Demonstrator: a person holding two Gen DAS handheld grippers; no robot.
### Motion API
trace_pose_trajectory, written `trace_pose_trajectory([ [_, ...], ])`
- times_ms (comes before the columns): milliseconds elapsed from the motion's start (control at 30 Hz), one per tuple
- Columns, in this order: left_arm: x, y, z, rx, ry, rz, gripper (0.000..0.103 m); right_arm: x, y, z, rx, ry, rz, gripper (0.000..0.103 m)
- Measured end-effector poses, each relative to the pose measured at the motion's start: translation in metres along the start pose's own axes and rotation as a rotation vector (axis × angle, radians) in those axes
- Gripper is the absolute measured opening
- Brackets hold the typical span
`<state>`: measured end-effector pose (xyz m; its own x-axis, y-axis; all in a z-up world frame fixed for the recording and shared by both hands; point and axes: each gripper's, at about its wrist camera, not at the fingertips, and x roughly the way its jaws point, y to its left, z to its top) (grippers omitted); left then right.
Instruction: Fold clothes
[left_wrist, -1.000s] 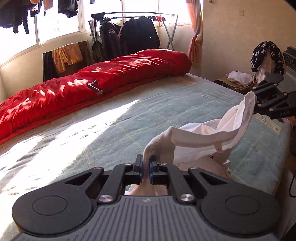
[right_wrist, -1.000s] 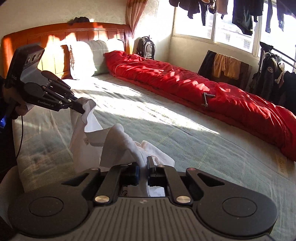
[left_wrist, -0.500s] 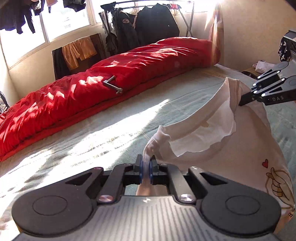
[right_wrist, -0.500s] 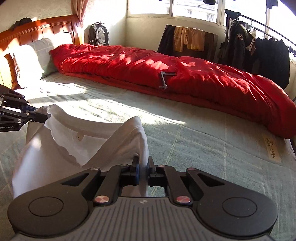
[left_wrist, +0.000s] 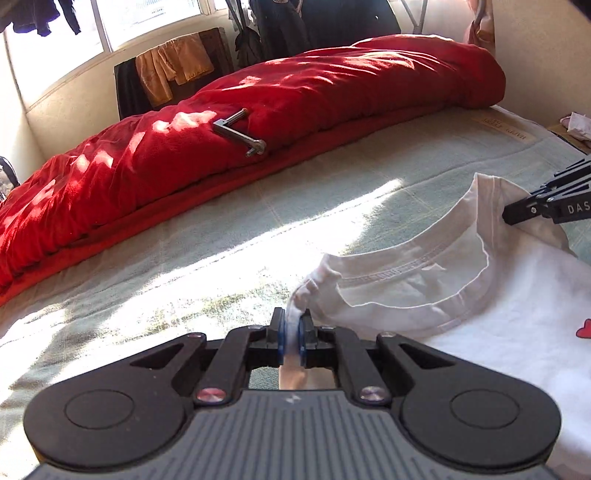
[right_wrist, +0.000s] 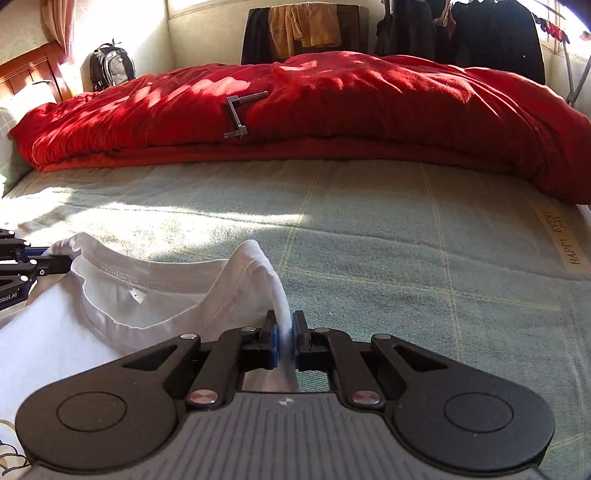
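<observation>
A white T-shirt (left_wrist: 517, 295) with a small red heart print lies spread on the pale green bed cover (left_wrist: 184, 258), its neckline facing the cameras. My left gripper (left_wrist: 291, 325) is shut on one shoulder of the T-shirt. My right gripper (right_wrist: 284, 332) is shut on the other shoulder of the T-shirt (right_wrist: 55, 325). Each gripper shows in the other's view: the right gripper (left_wrist: 509, 216) at the right edge, the left gripper (right_wrist: 55, 262) at the left edge. The shirt's lower part is out of view.
A red duvet (left_wrist: 258, 122) lies rolled along the far side of the bed, with a grey metal crank (left_wrist: 240, 133) on it. Beyond are a chair draped with orange cloth (right_wrist: 303, 29), a backpack (right_wrist: 110, 68), a wooden headboard (right_wrist: 33, 74) and hanging dark clothes.
Both grippers have come down and forward with the shirt. It hung bunched between them one second ago; now it is stretched out and lies low on the bed cover.
</observation>
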<state>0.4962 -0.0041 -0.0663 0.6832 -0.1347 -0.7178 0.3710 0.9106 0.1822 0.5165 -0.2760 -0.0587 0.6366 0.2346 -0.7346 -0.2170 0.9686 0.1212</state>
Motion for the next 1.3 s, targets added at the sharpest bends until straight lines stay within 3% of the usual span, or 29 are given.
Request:
trace_pose_trajectory([
  [100, 0.004, -0.005, -0.013, 0.011, 0.023, -0.019, 0.015, 0.009, -0.008, -0.015, 0.055, 0.020, 0.041, 0.016],
  [200, -0.013, -0.003, -0.017, 0.011, 0.008, -0.016, 0.015, -0.006, -0.011, -0.022, 0.076, 0.002, 0.090, 0.031],
  [333, -0.059, 0.007, -0.015, -0.025, -0.029, -0.022, 0.017, -0.050, 0.000, -0.020, 0.063, -0.032, 0.156, 0.038],
  [433, -0.100, 0.010, -0.019, -0.041, -0.056, -0.027, 0.027, -0.098, 0.014, -0.027, 0.034, -0.079, 0.184, 0.048],
  [567, -0.155, 0.002, -0.043, -0.042, -0.065, -0.034, 0.038, -0.155, 0.029, -0.056, 0.003, -0.090, 0.186, 0.055],
  [733, -0.208, -0.018, -0.098, -0.051, -0.037, -0.058, 0.047, -0.203, 0.041, -0.115, -0.003, -0.061, 0.202, 0.066],
  [867, -0.229, -0.040, -0.142, -0.086, 0.008, -0.090, 0.049, -0.215, 0.052, -0.165, 0.021, -0.064, 0.199, 0.068],
  [1067, -0.244, -0.078, -0.191, -0.179, 0.009, -0.143, 0.049, -0.215, 0.084, -0.219, 0.008, -0.095, 0.184, 0.068],
  [1167, -0.246, -0.093, -0.204, -0.231, -0.002, -0.173, 0.049, -0.204, 0.110, -0.234, -0.050, -0.096, 0.136, 0.068],
  [1300, -0.254, -0.110, -0.212, -0.227, -0.023, -0.175, 0.050, -0.187, 0.137, -0.245, -0.143, -0.113, 0.032, 0.068],
])
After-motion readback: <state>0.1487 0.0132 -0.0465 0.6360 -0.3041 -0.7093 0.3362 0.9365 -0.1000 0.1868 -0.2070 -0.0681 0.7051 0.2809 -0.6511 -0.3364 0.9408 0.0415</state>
